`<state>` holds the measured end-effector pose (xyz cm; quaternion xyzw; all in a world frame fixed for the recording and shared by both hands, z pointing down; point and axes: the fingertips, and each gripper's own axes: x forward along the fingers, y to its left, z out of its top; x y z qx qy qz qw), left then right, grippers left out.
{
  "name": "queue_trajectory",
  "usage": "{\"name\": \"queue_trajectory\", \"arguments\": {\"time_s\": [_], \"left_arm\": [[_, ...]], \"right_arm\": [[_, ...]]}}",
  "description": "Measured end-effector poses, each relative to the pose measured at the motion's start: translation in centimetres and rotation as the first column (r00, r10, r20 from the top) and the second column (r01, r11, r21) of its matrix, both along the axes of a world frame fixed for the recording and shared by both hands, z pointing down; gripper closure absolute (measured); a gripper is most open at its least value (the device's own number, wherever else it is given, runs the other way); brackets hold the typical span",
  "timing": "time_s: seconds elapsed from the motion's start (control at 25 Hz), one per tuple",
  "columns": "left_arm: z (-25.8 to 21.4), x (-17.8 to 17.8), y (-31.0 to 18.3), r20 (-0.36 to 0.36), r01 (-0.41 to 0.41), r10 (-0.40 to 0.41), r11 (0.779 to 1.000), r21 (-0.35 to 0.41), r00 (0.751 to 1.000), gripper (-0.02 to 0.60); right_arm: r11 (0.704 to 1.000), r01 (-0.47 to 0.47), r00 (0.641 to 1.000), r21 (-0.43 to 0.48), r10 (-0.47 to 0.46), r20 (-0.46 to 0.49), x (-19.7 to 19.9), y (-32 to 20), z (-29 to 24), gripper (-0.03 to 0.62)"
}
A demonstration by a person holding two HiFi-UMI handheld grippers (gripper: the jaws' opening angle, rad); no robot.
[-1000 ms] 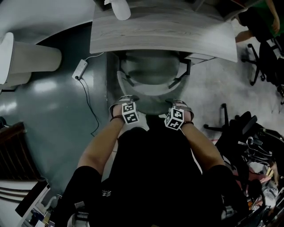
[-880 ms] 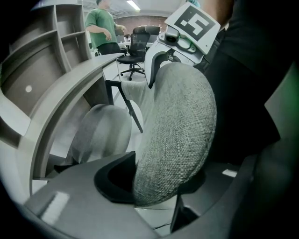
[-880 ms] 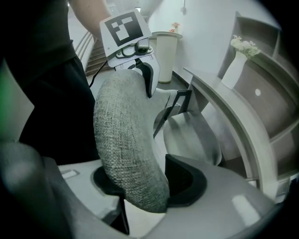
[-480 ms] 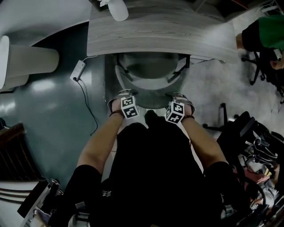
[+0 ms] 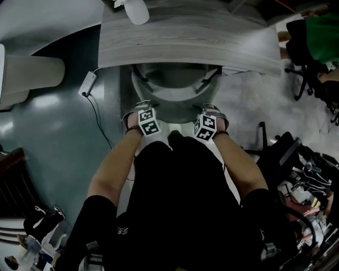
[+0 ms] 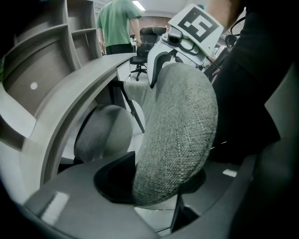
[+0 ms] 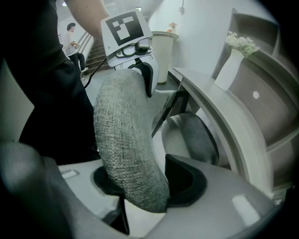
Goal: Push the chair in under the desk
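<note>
A grey fabric chair stands half under the pale wooden desk (image 5: 190, 37); its seat (image 5: 177, 82) shows just below the desk edge. Its curved backrest (image 5: 177, 112) faces me. My left gripper (image 5: 143, 112) clamps the backrest's top edge on the left, and my right gripper (image 5: 210, 117) clamps it on the right. In the left gripper view the backrest (image 6: 180, 130) fills the space between the jaws of the left gripper (image 6: 159, 182). The right gripper view shows the same backrest (image 7: 124, 135) wedged in the right gripper (image 7: 147, 182). The chair's base is hidden.
A white vase (image 5: 135, 10) stands on the desk's far left. A power strip with its cable (image 5: 87, 83) lies on the floor left of the chair, near a white cylinder (image 5: 29, 74). Black office chairs (image 5: 312, 69), a person in green (image 5: 318, 37) and clutter (image 5: 307, 180) fill the right.
The chair has slid further under the desk, so less of its seat shows. Both grippers and my arms have moved forward with it, still on the backrest.
</note>
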<state>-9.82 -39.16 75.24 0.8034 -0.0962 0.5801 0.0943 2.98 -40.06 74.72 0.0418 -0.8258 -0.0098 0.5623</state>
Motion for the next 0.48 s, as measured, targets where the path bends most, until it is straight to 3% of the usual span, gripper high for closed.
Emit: {"name": "queue_trajectory", "arguments": {"time_s": [0.48], "left_arm": [[-0.1,0.0,-1.4,-0.012,-0.032,0.032,0.999,-0.017,0.999,0.374]], "right_arm": [[0.999,0.031,1.000,-0.027,-0.031,0.002,-0.2,-1.3,0.0,0.385]]}}
